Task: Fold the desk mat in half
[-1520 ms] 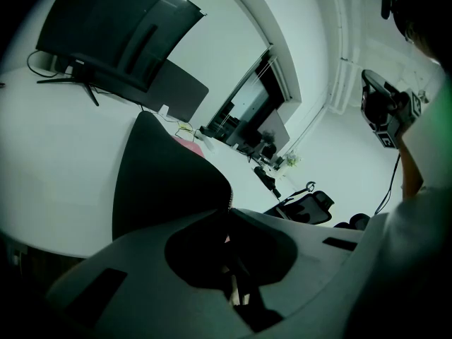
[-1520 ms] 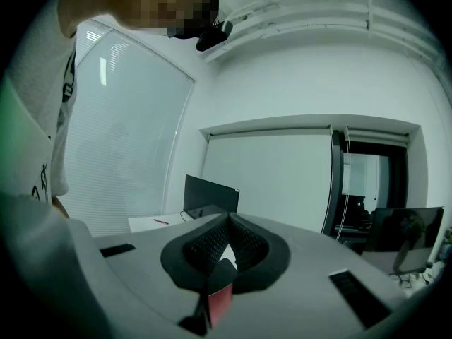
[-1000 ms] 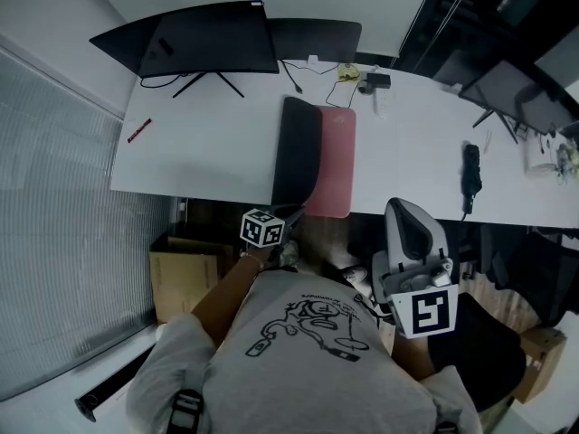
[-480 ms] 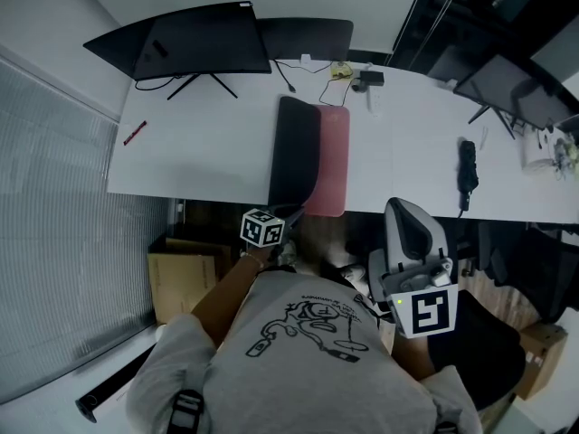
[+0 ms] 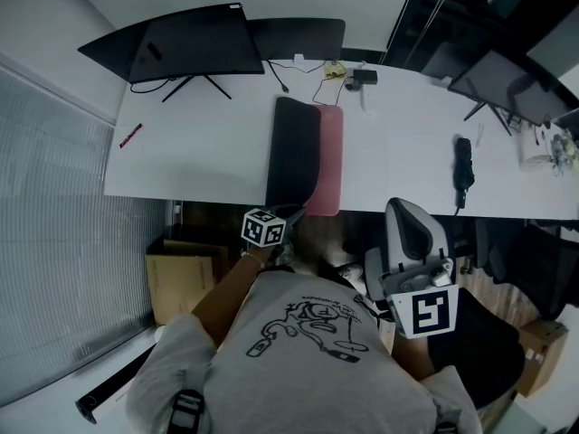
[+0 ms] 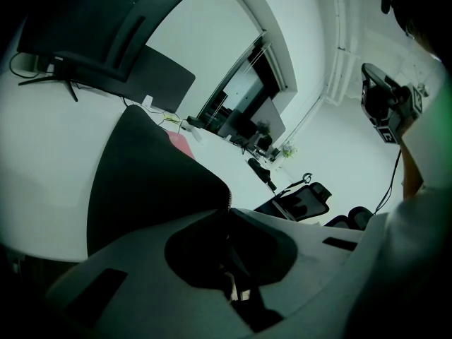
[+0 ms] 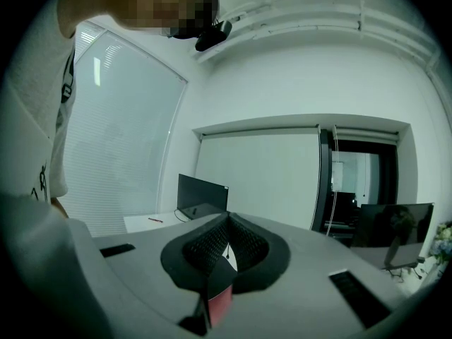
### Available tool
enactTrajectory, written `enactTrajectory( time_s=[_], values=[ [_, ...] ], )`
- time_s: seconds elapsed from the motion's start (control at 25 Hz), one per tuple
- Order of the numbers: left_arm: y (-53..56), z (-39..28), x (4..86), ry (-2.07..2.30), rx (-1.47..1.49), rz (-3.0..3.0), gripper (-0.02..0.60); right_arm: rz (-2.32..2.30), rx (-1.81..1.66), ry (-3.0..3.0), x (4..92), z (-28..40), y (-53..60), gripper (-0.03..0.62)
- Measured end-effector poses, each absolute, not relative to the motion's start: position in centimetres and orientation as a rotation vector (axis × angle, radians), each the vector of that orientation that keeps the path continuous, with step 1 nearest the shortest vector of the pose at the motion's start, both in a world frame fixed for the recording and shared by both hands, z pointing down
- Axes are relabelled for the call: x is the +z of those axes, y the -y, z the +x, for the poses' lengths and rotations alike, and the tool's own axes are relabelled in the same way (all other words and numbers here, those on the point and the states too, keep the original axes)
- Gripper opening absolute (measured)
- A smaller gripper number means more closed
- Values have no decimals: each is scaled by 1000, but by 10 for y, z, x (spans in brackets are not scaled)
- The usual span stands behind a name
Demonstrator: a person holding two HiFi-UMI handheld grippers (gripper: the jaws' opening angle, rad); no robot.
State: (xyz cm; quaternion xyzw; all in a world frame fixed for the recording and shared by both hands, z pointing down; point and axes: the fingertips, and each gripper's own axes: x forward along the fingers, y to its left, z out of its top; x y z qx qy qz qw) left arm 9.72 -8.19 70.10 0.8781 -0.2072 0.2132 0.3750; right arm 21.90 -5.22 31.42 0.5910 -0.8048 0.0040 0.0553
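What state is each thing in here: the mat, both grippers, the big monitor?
desk mat: partly folded, black flap turned over the pink face, near corner raised off the desk.
left gripper: shut on the desk mat's near corner.
right gripper: shut, empty, held away from the desk.
monitor: upright on its stand, screen dark.

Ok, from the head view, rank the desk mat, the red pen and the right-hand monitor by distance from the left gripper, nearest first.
1. Desk mat, straight ahead, its near corner pinched in the fingers of the left gripper.
2. Red pen, on the left side of the desk.
3. Right-hand monitor, far right, at the back.
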Motion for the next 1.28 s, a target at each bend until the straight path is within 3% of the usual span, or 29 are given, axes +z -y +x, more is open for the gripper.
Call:
enactTrajectory(
  time_s=[1.28],
  values=[
    [77, 144, 708, 476, 600, 2263, 32, 1827, 24, 2392, 317, 255, 39, 6]
  ],
)
